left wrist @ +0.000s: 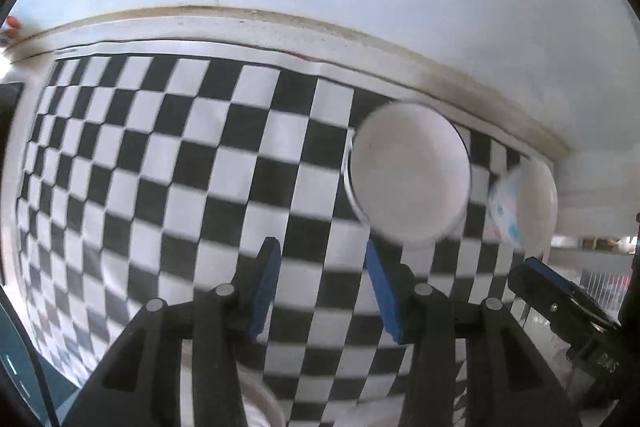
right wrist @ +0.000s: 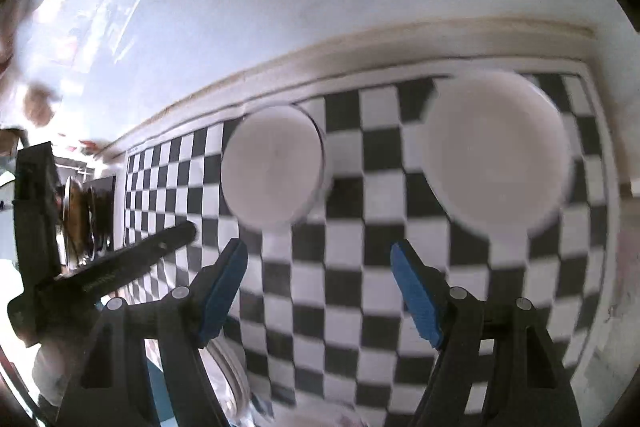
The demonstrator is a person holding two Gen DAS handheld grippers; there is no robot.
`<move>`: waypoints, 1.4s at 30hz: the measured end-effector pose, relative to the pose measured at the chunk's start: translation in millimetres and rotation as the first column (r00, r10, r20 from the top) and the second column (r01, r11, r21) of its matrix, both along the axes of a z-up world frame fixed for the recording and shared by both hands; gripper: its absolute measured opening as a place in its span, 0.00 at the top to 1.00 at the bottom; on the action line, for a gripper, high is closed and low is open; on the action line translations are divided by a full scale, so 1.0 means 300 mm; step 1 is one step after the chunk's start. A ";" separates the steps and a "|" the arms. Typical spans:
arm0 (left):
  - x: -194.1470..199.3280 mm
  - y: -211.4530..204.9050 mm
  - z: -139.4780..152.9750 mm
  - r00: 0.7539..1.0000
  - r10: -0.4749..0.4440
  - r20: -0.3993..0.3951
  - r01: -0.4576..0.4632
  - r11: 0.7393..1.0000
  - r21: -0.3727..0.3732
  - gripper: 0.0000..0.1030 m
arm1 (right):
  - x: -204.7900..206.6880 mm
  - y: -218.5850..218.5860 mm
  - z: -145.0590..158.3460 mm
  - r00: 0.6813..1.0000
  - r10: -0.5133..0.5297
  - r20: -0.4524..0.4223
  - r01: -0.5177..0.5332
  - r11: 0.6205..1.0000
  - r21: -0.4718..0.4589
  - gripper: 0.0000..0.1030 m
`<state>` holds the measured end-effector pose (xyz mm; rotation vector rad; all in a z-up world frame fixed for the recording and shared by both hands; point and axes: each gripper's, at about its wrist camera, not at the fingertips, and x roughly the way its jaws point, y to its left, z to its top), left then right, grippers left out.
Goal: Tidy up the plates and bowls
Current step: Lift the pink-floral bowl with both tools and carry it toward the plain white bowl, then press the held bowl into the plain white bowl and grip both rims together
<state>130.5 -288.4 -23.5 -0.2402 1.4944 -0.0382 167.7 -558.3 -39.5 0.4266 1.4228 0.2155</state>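
Note:
Two white bowls stand on a black-and-white checkered mat (right wrist: 360, 307). In the right wrist view the smaller bowl (right wrist: 274, 165) is left of centre and the larger bowl (right wrist: 496, 151) is to the right, both blurred. My right gripper (right wrist: 318, 247) hangs above the mat in front of them, open, with nothing between its blue pads. In the left wrist view a white bowl (left wrist: 408, 173) lies just beyond my left gripper (left wrist: 321, 245), which is open and empty. A second bowl (left wrist: 536, 203), with a dotted pattern on its outside, sits further right.
The mat (left wrist: 160, 187) ends at a pale raised ledge (left wrist: 280, 27) below a white wall. A white plate rim (right wrist: 236, 379) shows under my right gripper's fingers, and another rim (left wrist: 260, 399) under the left. Dark round items (right wrist: 88, 215) stand beyond the mat's left end.

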 end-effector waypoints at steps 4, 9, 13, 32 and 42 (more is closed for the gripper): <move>0.117 -0.008 -0.099 0.997 0.007 -0.073 -0.010 0.999 -0.032 0.59 | 0.123 0.022 -0.071 0.999 0.002 -0.045 -0.002 1.000 0.008 0.26; 0.175 -0.022 -0.180 0.992 0.004 -0.128 -0.011 0.999 -0.054 0.59 | 0.193 0.033 -0.162 0.996 0.026 -0.084 -0.025 1.000 0.010 0.30; 0.188 -0.035 -0.221 0.990 0.002 -0.143 -0.011 0.998 -0.059 0.59 | 0.219 0.050 -0.206 0.993 0.048 -0.111 -0.049 0.999 -0.010 0.57; 0.150 -0.122 -0.199 0.995 -0.056 -0.083 0.053 0.998 -0.034 0.87 | 0.140 0.144 -0.209 0.996 0.062 -0.061 -0.068 0.992 -0.106 0.91; 0.039 -0.121 -0.085 0.996 -0.080 -0.040 0.078 0.996 -0.030 0.87 | 0.057 0.126 -0.114 0.998 0.058 -0.028 -0.060 0.994 -0.096 0.92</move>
